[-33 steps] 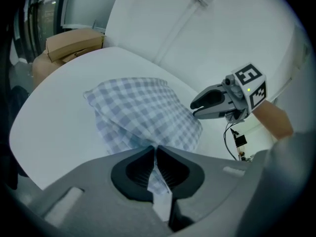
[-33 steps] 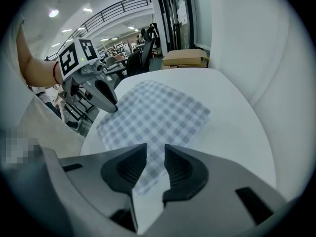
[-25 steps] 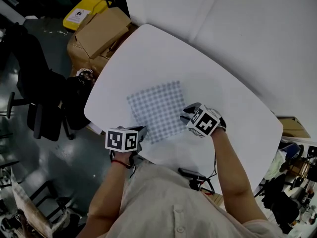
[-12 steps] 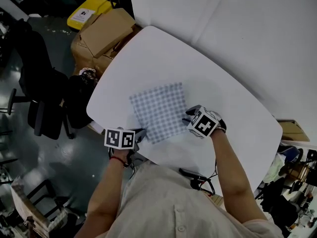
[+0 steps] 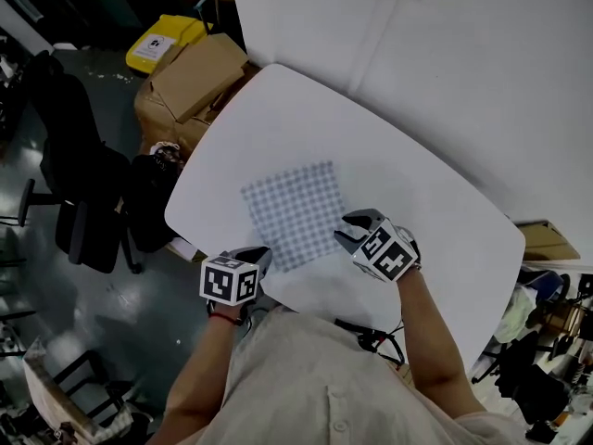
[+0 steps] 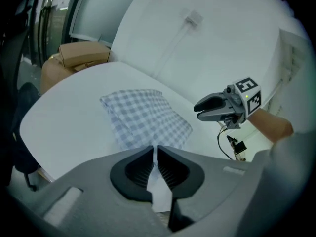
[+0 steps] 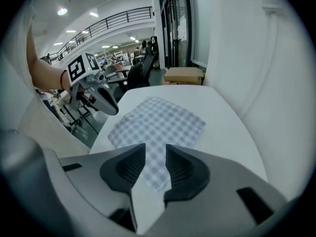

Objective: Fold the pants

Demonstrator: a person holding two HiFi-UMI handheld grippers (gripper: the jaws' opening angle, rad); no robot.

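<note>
**Pants folded small, both grippers clear of the cloth**

Pants (image 5: 295, 214) lie as a compact checked rectangle near the person's edge of the white surface (image 5: 278, 109), flat and layered, with a doubled edge showing along the side nearest the left gripper. The bundle looks squared off, so the folding is probably at or close to its end.

The left gripper (image 5: 254, 258) hangs at the near left corner of the bundle, just off the surface edge. Its jaws are pressed together with nothing between them, and only bare surface shows beyond the tips. It seems parked there, out of the way rather than working.

The right gripper (image 5: 348, 234) sits just beside the bundle's near right corner, pointing down at it. Its jaws have just been opening and stand apart. The checked cloth shows through the gap but lies below on the surface, not pinched by the pads, which reads as a release so the last fold stays where it lies.

Beyond the surface's far left edge are cardboard boxes (image 5: 190, 72) and a yellow bin (image 5: 162, 40), well apart from the work.
</note>
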